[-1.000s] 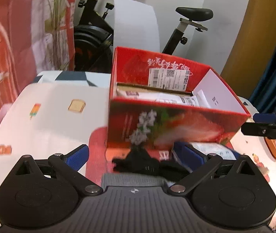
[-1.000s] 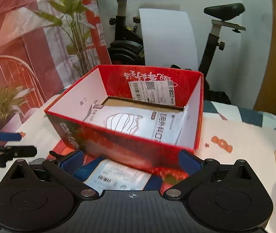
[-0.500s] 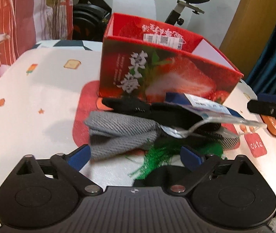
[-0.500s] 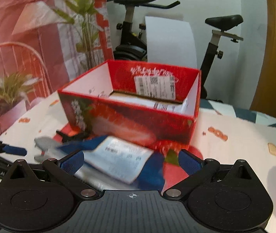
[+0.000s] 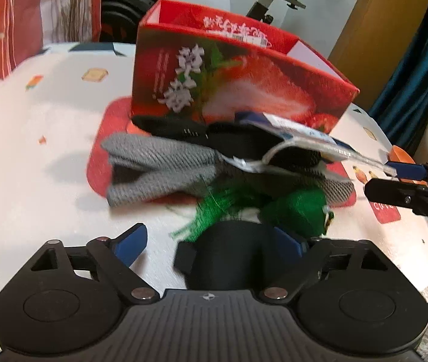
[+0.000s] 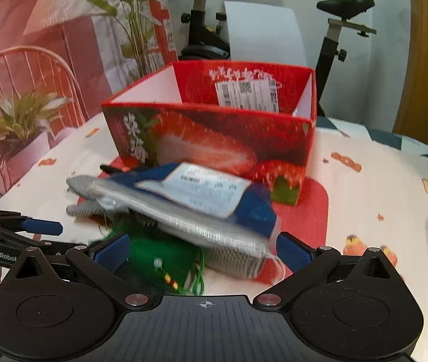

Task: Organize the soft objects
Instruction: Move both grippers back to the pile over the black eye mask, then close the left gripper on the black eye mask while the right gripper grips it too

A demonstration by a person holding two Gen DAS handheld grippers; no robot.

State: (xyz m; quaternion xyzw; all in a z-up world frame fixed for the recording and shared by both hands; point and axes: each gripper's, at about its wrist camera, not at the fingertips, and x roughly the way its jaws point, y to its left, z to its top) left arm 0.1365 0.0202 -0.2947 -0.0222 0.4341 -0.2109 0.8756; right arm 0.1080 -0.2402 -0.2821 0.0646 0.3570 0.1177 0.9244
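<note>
Two grippers hang low over a heap of soft things in front of a red box. In the left wrist view the left gripper fills the bottom of the frame, its blue-padded fingers spread wide, with a black item lying between them; whether either pad touches it cannot be told. Just above, at centre, lies a green tasselled piece, and above that a grey knit stretches to the left, partly on a red mat. Black cloth sits against the box's foot. A blue packet in clear wrap rests tilted on top of the heap, its right end near the right gripper's tip at the right edge.

In the right wrist view the right gripper is likewise spread wide, holding nothing, with the packet just above the gap and the green piece beside its left pad. The box stands open at upper centre on the patterned tablecloth. The left gripper's tip shows at the left edge.
</note>
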